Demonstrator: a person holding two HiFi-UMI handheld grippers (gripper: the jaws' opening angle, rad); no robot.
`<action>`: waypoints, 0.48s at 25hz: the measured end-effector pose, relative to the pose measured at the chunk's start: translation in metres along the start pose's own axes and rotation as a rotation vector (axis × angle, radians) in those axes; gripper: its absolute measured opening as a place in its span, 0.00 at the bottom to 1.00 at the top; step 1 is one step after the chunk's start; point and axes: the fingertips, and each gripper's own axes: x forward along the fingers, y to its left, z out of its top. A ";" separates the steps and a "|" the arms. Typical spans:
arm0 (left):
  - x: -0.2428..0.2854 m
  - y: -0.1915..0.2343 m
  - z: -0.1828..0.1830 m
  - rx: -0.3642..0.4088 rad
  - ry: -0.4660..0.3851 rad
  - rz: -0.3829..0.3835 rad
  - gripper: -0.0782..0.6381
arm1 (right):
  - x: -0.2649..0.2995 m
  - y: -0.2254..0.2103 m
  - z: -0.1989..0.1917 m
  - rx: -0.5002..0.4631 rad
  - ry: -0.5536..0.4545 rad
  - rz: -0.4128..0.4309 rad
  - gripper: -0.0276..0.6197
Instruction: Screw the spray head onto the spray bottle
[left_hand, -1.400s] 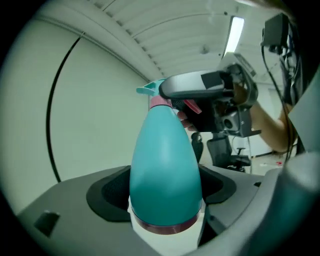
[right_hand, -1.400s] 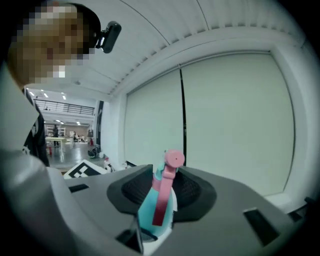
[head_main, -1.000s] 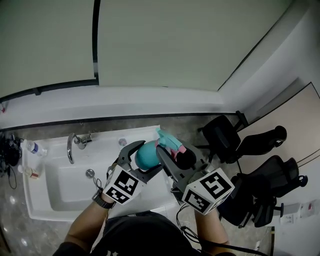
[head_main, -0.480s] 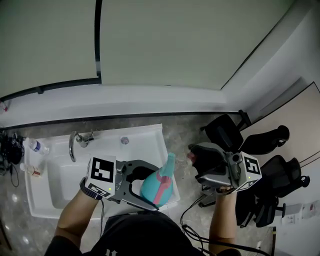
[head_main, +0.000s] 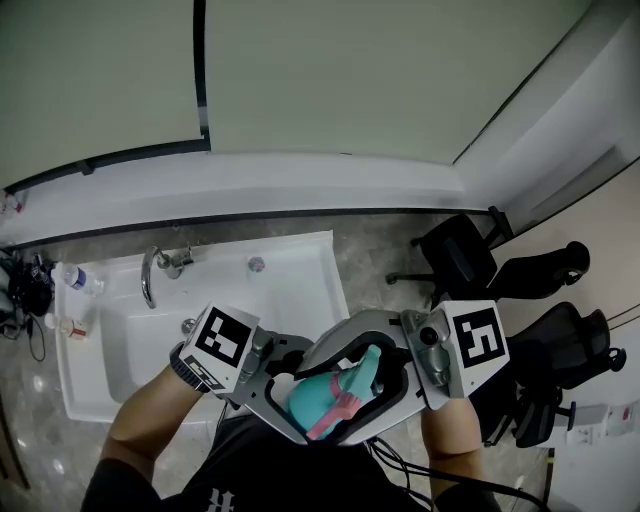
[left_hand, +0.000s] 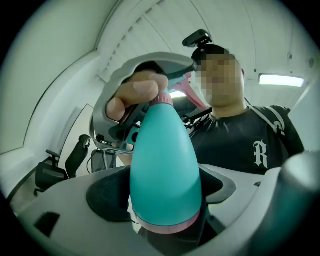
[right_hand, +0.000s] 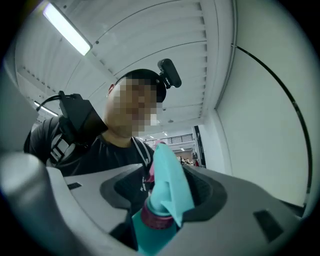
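Near, at 6 o'clock: pinching the teal bottle (left_hand: 165, 165) by its wide end in the left gripper (left_hand: 165, 192) jaws. Right gripper (right_hand: 162, 192) jaws just been opening, spread around the spray head (right_hand: 169, 182) atop it. Farther, 11 o'clock: sink (head_main: 300, 270).

A teal teardrop-shaped plastic spray bottle (head_main: 318, 408), pink-banded at its base, lies tilted at the head view's lower centre. Its teal plastic spray head (head_main: 366, 370), dark-pink-collared, sits on the neck, pointing upper right.
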 end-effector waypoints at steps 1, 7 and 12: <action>-0.002 0.000 0.000 0.003 -0.003 0.006 0.66 | 0.000 -0.001 0.000 0.000 0.000 -0.011 0.37; -0.010 0.008 -0.002 0.025 -0.011 0.077 0.66 | -0.004 -0.014 -0.002 0.034 -0.016 -0.083 0.22; -0.014 0.018 -0.007 0.010 0.051 0.186 0.66 | -0.010 -0.023 -0.006 0.053 0.029 -0.175 0.22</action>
